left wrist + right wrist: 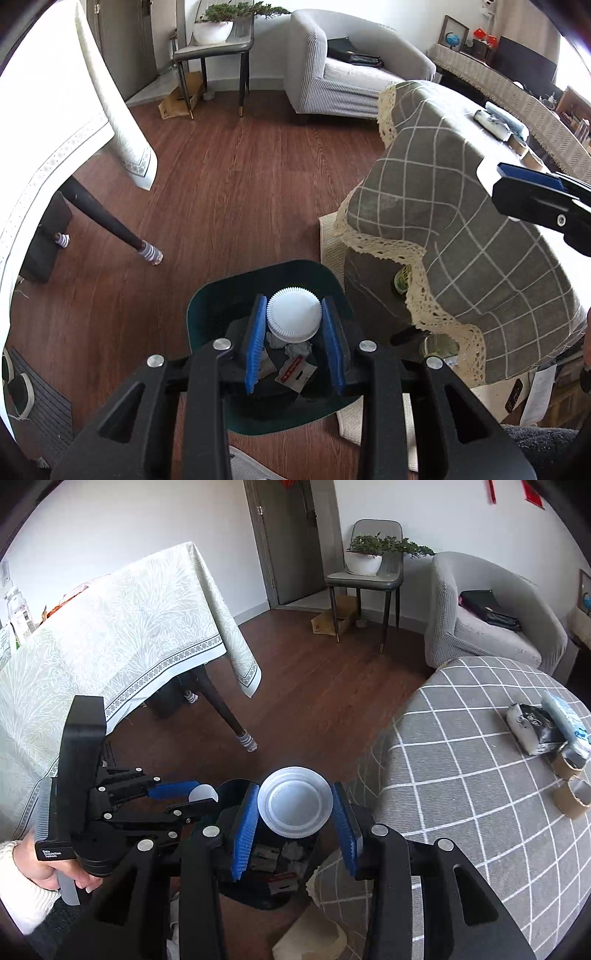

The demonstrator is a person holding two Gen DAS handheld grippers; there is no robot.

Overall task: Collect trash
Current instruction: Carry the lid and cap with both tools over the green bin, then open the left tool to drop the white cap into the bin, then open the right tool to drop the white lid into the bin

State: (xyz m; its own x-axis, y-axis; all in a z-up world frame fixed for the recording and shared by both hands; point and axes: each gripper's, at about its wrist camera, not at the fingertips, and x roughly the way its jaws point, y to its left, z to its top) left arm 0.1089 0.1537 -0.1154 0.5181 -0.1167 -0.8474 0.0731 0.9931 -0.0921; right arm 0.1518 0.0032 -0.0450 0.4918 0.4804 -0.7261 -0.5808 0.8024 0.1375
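White fluted paper cup (pixel 293 314): clamped between the blue pads of the left hand-held gripper (pixel 294 341), poised right above the dark green plastic bin (pixel 207 295) on the wooden floor.
Clear plastic lid (pixel 294 801): gripped by the right hand-held gripper (pixel 295 821), hanging over that bin's (pixel 229 786) opening, close to the grey checked bench cloth (pixel 461 775).
Bin contents: crumpled paper and a red-and-white wrapper (pixel 295 373) already inside.
Leftover trash: 2 cardboard tubes (pixel 569 786) and a tissue pack (pixel 535 727) lie on the bench, well apart from both tools.
Risk: the 2 tools crowd 1 opening, so they could knock together; a light lid released off-centre might glance off the rim onto the floor.
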